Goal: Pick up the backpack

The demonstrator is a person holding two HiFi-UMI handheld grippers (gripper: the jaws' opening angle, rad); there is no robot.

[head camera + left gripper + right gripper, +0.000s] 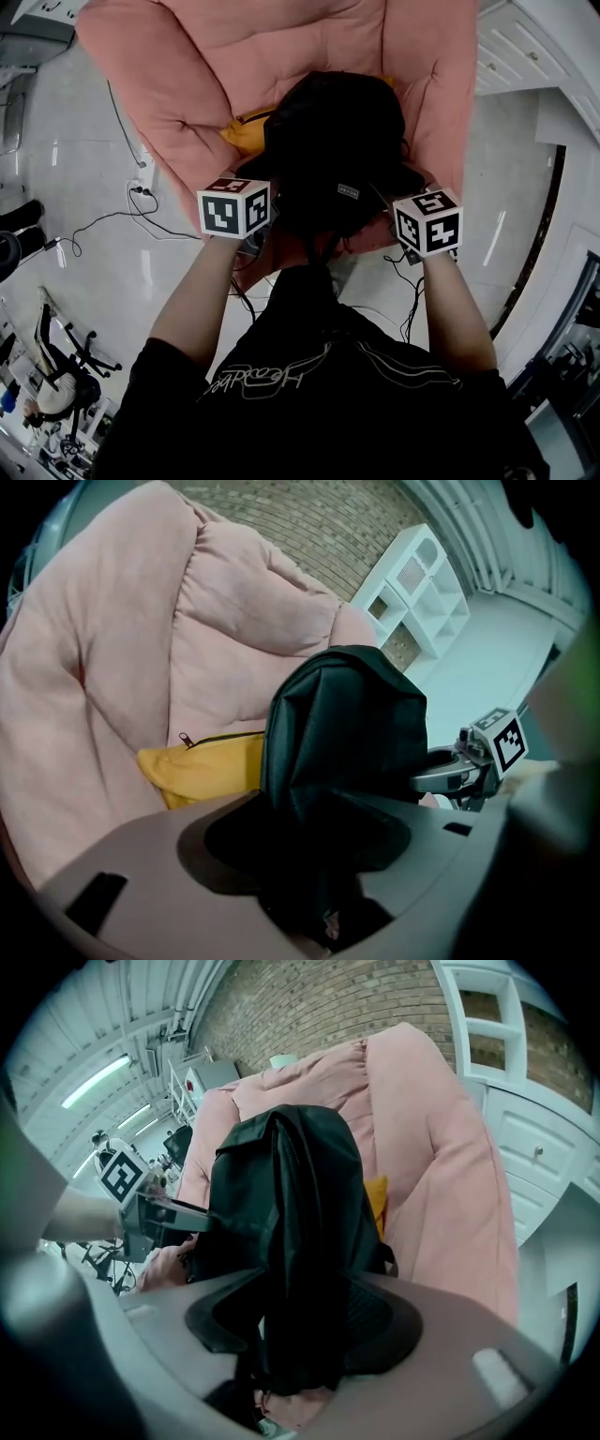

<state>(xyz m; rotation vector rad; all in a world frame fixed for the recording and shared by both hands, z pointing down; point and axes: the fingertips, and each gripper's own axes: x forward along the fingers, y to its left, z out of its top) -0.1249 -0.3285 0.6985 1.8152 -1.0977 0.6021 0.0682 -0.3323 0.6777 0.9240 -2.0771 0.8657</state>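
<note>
Left gripper [314, 836] gripped black fabric on the left side of the backpack [330, 141]; a yellow cushion [246, 129] lay just left of the backpack; the backpack stood upright on the seat of the pink chair [281, 42]; right gripper [300, 1330] was clamped on the backpack's right side, fabric bunched between its jaws.
</note>
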